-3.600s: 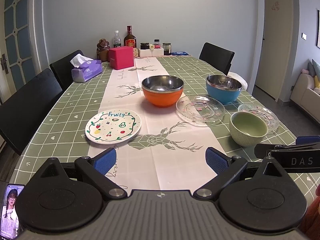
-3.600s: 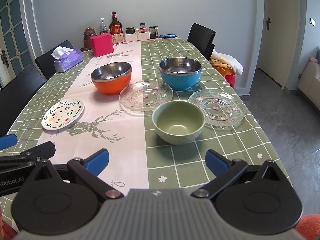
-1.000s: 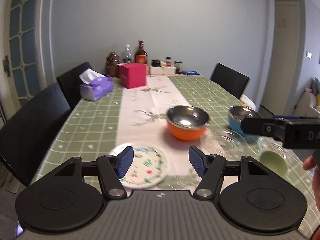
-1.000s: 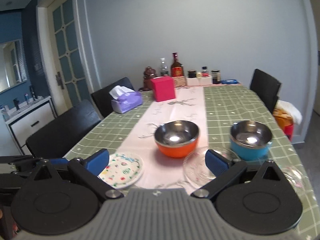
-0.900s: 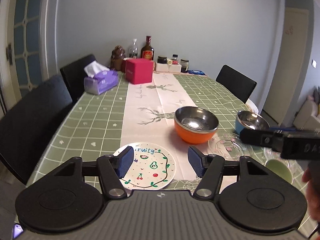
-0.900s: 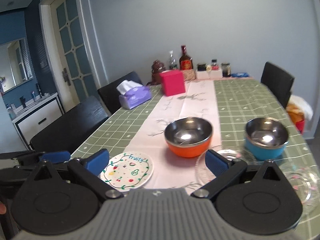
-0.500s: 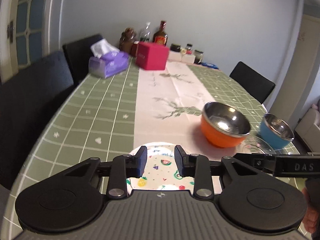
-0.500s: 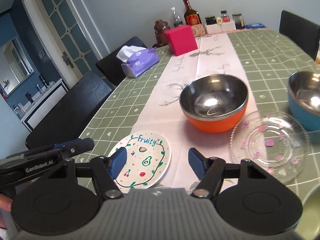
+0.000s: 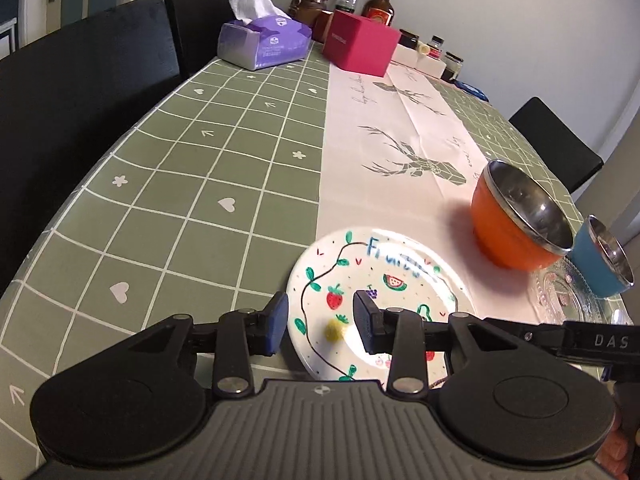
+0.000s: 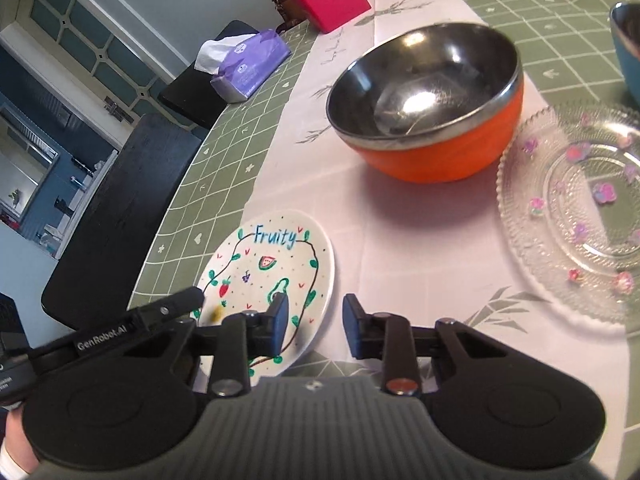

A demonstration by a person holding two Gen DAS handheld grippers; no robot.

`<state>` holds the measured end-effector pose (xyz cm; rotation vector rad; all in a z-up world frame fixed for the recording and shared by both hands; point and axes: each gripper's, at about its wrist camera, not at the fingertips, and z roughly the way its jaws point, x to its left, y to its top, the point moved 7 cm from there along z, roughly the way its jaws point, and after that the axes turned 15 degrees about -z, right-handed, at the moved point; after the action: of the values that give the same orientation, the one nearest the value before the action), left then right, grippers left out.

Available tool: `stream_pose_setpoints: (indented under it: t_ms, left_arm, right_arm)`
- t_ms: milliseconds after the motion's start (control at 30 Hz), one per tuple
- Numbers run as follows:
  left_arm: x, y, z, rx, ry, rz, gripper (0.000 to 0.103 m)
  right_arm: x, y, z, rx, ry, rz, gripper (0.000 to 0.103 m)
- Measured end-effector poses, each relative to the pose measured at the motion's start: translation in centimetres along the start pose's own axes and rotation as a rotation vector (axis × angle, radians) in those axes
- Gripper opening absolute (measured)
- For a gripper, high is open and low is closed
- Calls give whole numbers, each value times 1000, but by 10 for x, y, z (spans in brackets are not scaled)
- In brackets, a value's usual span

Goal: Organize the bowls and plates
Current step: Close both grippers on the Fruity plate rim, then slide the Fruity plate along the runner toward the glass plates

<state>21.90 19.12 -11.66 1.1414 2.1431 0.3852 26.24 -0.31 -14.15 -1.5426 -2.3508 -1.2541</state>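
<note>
The white "Fruity" plate (image 9: 380, 292) (image 10: 272, 268) lies flat on the pale runner near the table's front. My left gripper (image 9: 320, 318) hangs low over the plate's left rim, which shows between its jaws. They are opening and the pads press on nothing. My right gripper (image 10: 314, 322) straddles the plate's right rim, its jaws closing, and no pad visibly touches the plate. Behind the plate stand an orange bowl (image 9: 516, 224) (image 10: 432, 100) and a blue bowl (image 9: 600, 264) (image 10: 628, 40), both steel-lined. Beside the orange bowl lies a clear glass plate (image 9: 560, 296) (image 10: 580, 216).
A purple tissue box (image 9: 264, 44), a pink box (image 9: 360, 46) and several bottles and jars (image 9: 424, 48) stand at the far end. Black chairs (image 9: 80, 80) line the left edge of the green checked tablecloth (image 9: 180, 200). A hand (image 10: 16, 440) shows at the lower left.
Both grippers have sunk towards the table and closed in on the Fruity plate from either side. Both pairs of jaws stand much narrower than a second ago.
</note>
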Motion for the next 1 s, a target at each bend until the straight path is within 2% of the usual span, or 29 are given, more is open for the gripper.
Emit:
stream_pose_setpoints:
  t_ms: [67, 200, 433, 533, 600, 633, 733, 1000]
  left_arm:
    - [2, 4, 0, -2, -20, -38, 43]
    - [8, 8, 2, -5, -18, -72, 43]
    - [21, 7, 11, 48, -51, -176, 43]
    - [24, 7, 14, 60, -80, -212, 39]
    - [24, 7, 14, 61, -85, -217, 36]
    - [24, 7, 14, 59, -84, -218, 31]
    - [25, 8, 15, 57, -75, -223, 24]
    - [24, 5, 14, 75, -82, -239, 22]
  right_arm:
    - [0, -1, 4, 0, 3, 16, 30]
    - [-2, -3, 9, -4, 11, 37, 22]
    - [-4, -1, 11, -12, 26, 59, 22]
    - [-6, 0, 11, -13, 24, 68, 21]
    - [-8, -1, 10, -10, 13, 66, 11]
    - [-10, -3, 10, -9, 8, 63, 8]
    - [-11, -3, 10, -18, 16, 73, 7]
    - [-12, -3, 7, -21, -15, 44, 7]
